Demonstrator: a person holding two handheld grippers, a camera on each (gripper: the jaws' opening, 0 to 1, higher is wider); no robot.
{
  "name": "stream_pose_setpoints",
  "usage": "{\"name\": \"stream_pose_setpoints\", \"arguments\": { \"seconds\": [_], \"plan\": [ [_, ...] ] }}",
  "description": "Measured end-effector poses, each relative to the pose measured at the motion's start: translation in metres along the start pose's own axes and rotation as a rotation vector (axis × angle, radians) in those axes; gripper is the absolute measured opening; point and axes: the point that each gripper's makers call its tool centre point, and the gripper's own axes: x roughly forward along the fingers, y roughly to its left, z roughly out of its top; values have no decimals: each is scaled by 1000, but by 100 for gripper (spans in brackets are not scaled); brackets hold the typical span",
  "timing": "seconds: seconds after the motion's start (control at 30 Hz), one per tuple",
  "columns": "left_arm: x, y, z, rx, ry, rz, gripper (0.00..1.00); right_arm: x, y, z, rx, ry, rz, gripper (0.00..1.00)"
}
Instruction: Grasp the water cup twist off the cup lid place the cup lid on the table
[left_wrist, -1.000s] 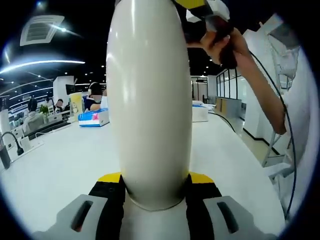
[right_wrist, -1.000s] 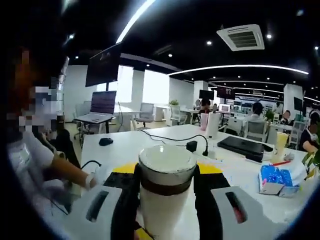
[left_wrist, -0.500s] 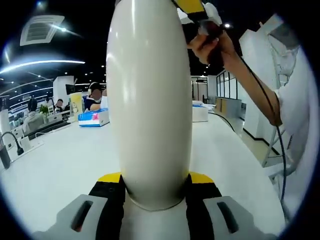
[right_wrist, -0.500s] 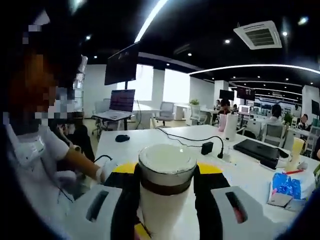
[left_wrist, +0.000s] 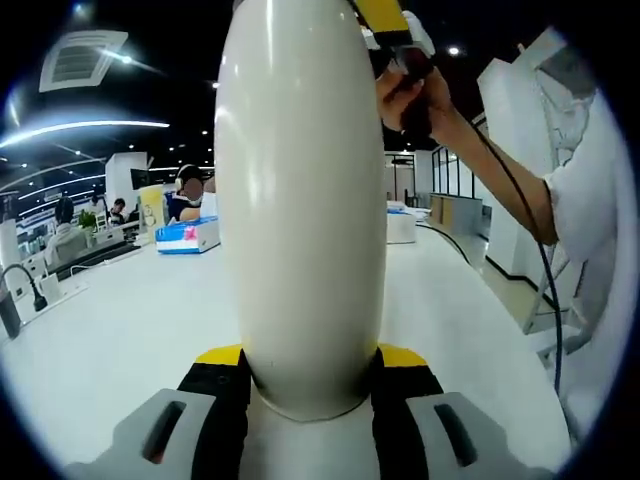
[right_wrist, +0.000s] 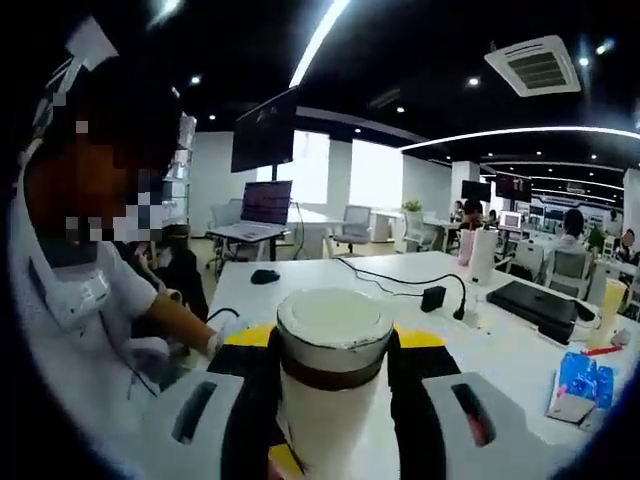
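Water cup (left_wrist: 300, 200): tall smooth cream-white body, upright, fills centre of left gripper view btm to top. Cup lid (right_wrist: 333, 345): white w/ dark brown band, lower centre of right gripper view, still on cup.

Left gripper view: water cup (left_wrist: 300, 200) upright between the jaws of the left gripper (left_wrist: 305, 400), standing on the table (left_wrist: 110, 340). Hand (left_wrist: 405, 90) up right of the cup's top, cable (left_wrist: 530, 240) hanging down from it. Tissue box (left_wrist: 188, 236) on the table far left behind the cup. Right gripper view: cup lid (right_wrist: 333, 335) between the jaws of the right gripper (right_wrist: 333, 395), cup body below it. Table stretching behind and to the right. Laptop (right_wrist: 540, 300) far right on it, adapter (right_wrist: 433, 298) with cord behind the lid, mouse (right_wrist: 264, 277) further left. Monitor (right_wrist: 265, 203) on a desk behind.
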Motion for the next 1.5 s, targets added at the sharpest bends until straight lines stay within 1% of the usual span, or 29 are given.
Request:
{"name": "stream_pose_setpoints", "arguments": {
  "seconds": [0.07,0.23,0.33,0.43,0.47,0.53,0.6,0.63,0.67,0.7,0.73,0.8,0.9,0.93,1.07,1.17,1.2,1.27,1.33,1.4,1.5],
  "plan": [
    [0,0,0,1,0,0,49,0,2,0,-10,9,-13,46],
    [0,0,0,3,0,-1,49,-2,8,1,-29,31,-61,54],
    [0,0,0,3,0,-1,49,-5,9,5,-33,51,-123,62],
    [0,0,0,4,0,-1,49,-12,3,11,-19,56,-239,64],
    [0,0,0,4,0,-1,49,-13,2,11,-20,65,-265,65],
    [0,0,0,4,0,-1,49,-18,-3,8,-26,98,-339,67],
    [0,0,0,4,0,-1,49,-22,-6,6,7,118,-405,69],
    [0,0,0,4,0,-1,49,-23,-7,6,20,116,-420,71],
    [0,0,0,4,0,-1,49,-24,-8,6,41,113,-459,72],
    [0,0,0,4,0,0,49,-27,-11,2,53,136,-497,73],
    [0,0,0,4,0,0,49,-28,-12,1,61,142,-519,73],
    [0,0,1,5,0,0,49,-28,-13,5,52,116,-567,74],
    [0,0,0,4,1,0,49,-29,-14,14,62,38,-651,73],
    [0,0,0,4,0,-1,49,-28,-12,14,60,21,-675,73],
    [1,0,0,5,0,-1,49,-16,-3,12,13,21,-719,75],
    [1,0,0,6,1,-1,49,-10,-3,12,8,-13,-780,75],
    [1,0,0,6,1,-1,49,-11,-6,11,15,-29,-826,75],
    [1,0,0,6,1,-1,49,-13,-11,10,7,-48,-890,75],
    [1,0,0,6,1,-1,49,-15,-12,7,24,-64,-943,75],
    [1,0,0,6,0,-1,49,-9,-9,6,30,-78,-939,75],
    [1,0,0,6,1,-1,49,0,-7,7,22,-76,-949,75]
  ]
}}
